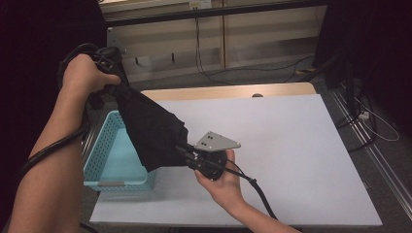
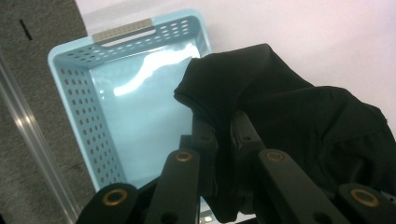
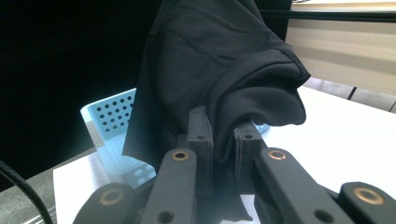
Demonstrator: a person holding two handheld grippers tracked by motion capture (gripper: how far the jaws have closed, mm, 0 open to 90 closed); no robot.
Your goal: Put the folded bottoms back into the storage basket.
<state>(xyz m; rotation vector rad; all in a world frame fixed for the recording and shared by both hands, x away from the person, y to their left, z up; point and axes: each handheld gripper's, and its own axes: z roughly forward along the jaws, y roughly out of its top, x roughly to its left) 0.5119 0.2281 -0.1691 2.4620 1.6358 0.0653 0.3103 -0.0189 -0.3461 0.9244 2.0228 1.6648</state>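
Two grippers share one black cloth [image 1: 154, 130], and much of what we see of them is buried in it: in the high view the left gripper [image 1: 111, 68] is mostly covered by the hand [image 1: 87, 73] around it, and the tips of the right gripper [image 1: 187, 151] disappear into the fabric. We cannot make out what kind of garment the cloth is, since it hangs bunched and dark. It stretches from the raised left gripper at the far left down to the right gripper nearer us, hanging over the right edge of the light blue basket [image 1: 104, 155] at the left of the white table [image 1: 291, 145]. In both gripper views the jaws are pressed together on a fold of cloth, pinching it between the pads. We can read no writing; the basket's handle label looks blank.
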